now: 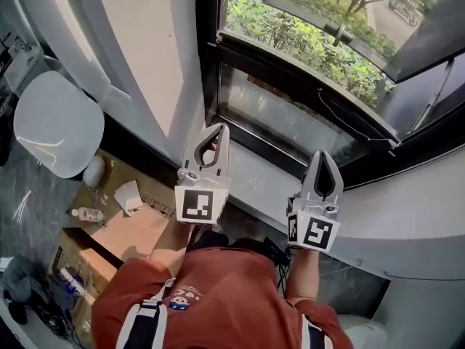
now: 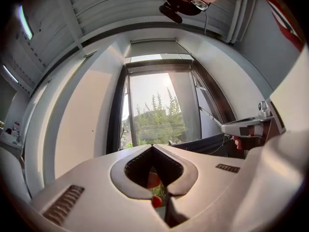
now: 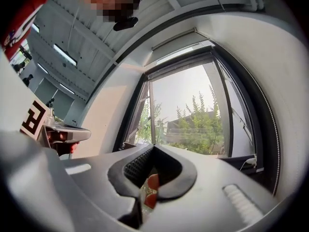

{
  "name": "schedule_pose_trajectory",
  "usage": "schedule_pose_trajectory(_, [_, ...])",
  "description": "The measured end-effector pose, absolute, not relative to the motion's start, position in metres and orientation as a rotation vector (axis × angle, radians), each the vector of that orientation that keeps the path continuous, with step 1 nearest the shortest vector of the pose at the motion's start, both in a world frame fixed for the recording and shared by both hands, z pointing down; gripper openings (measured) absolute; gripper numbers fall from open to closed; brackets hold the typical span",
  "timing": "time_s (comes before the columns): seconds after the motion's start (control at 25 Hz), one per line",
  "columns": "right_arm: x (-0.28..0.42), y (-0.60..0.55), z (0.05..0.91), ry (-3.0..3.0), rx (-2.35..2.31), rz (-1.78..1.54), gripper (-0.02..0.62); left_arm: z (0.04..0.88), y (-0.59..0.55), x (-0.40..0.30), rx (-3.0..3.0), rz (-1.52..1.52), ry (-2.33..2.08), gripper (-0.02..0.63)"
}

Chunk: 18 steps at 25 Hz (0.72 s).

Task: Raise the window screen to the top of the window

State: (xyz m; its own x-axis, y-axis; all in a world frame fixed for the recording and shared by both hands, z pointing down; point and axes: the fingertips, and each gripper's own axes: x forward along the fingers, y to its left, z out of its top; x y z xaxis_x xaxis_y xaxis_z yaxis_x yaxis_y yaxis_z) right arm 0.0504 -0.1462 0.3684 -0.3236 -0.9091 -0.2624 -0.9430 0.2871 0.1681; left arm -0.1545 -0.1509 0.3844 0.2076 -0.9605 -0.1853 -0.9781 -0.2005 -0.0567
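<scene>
Black-framed window [image 1: 290, 118] stands just beyond the left gripper [image 1: 219, 127] and right gripper [image 1: 322, 155].

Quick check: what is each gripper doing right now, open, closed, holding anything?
Left gripper: closed, jaws together, holding nothing.
Right gripper: closed, jaws together, holding nothing.

You hold two grippers, the left gripper [image 1: 219, 129] and the right gripper [image 1: 322, 157], with one window [image 1: 290, 84] ahead of them and one cardboard box [image 1: 142, 231] and one bottle [image 1: 89, 214] below the left gripper.
</scene>
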Motion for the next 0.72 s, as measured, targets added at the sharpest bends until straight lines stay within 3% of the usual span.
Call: schedule_pose_trajectory(0.72, [0.17,-0.227,0.372,2.233,-1.95,0.38,0.009,0.373,-0.265,-0.042,-2.432,0.111,1.665,0.006])
